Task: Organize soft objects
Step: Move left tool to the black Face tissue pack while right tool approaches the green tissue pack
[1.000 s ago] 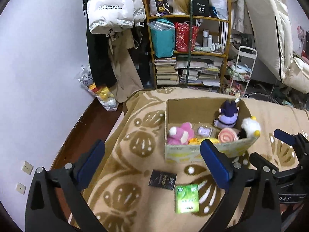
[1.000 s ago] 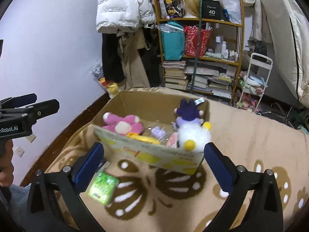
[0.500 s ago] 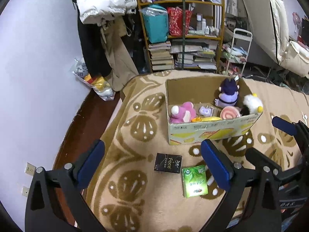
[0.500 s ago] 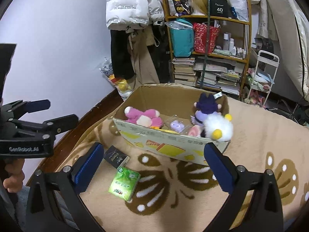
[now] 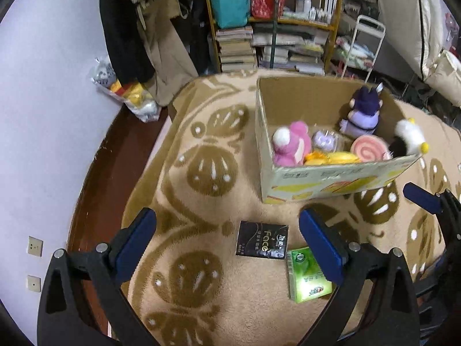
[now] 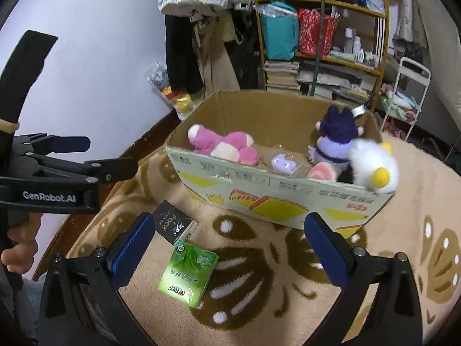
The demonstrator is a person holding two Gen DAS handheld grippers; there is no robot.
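Both claws, left claw [image 5: 227,242] and right claw [image 6: 224,245], are held wide open and empty above the patterned blanket [image 5: 201,173]. Plush toys [image 6: 222,147] are packed in the cardboard box [image 6: 276,193]. A green tissue pack [image 6: 188,274] and black pack [image 5: 262,243] lie nearby, with bare blanket around them.

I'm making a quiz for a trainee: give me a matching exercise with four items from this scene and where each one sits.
1. pink plush
2. white plush
3. green pack
4. black pack

A. on the blanket, nearest the right gripper
B. box, left end
C. on the blanket, between green pack and box
D. leaning over the box's front right corner

Pairs: 1-B, 2-D, 3-A, 4-C
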